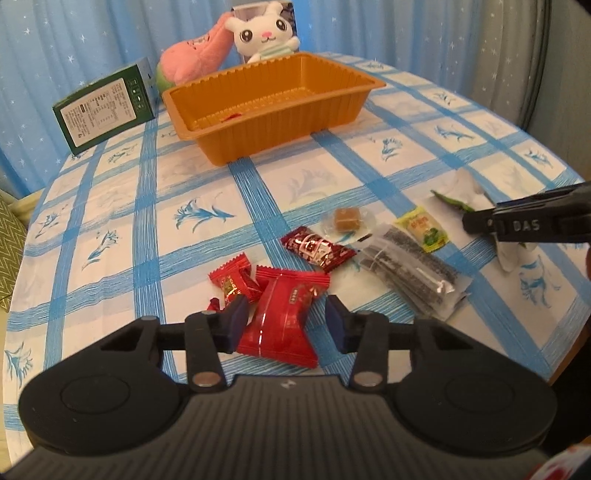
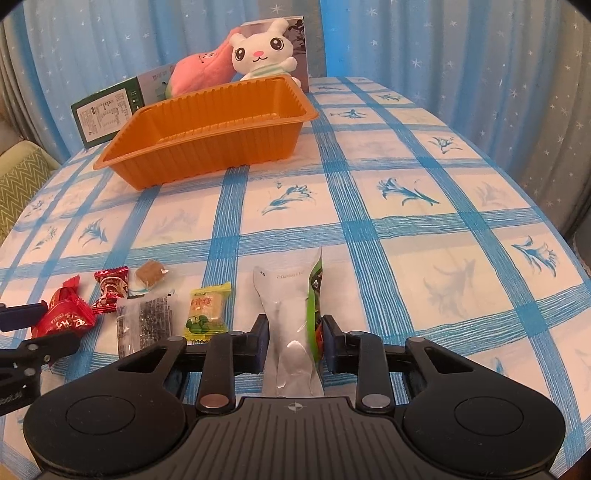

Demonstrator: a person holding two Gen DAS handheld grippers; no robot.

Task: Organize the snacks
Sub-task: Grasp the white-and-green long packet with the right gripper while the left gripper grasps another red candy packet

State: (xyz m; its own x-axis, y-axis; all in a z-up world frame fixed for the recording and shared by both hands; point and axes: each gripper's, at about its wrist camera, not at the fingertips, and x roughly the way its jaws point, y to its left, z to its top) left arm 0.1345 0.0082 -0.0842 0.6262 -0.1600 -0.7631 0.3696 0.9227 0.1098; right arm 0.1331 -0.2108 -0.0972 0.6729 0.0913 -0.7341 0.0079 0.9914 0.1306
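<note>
While both tongs sit low over the checked tablecloth [image 2: 388, 192], each has a snack between its pads. Left gripper [image 1: 283, 322]: jaws part-way in, straddling the big red packet [image 1: 282, 317]; left pad looks to be against the wrapper edge, right pad shows a sliver of gap, so can't confirm a firm pinch. Just ahead-left of its tips: a small red candy [image 1: 232, 282]. Ahead-right: dark red patterned candy [image 1: 318, 249], then a clear-wrapped brown cube [image 1: 347, 220], a clear bag of dark sticks [image 1: 410, 269], a yellow-green sachet [image 1: 424, 229]. Right gripper [image 2: 293, 341]: jaws narrow, pads pressed on both sides of a white-and-green pouch [image 2: 291, 317], pouch standing on edge and squeezed between them. Orange tray [image 1: 269, 110] is well ahead of both tongs, toward the far table edge, something small and red on its floor. Behind it: green box [image 1: 105, 110], pink plush [image 1: 195, 59], white bunny plush [image 1: 264, 33], blue curtain [image 2: 443, 44].
</note>
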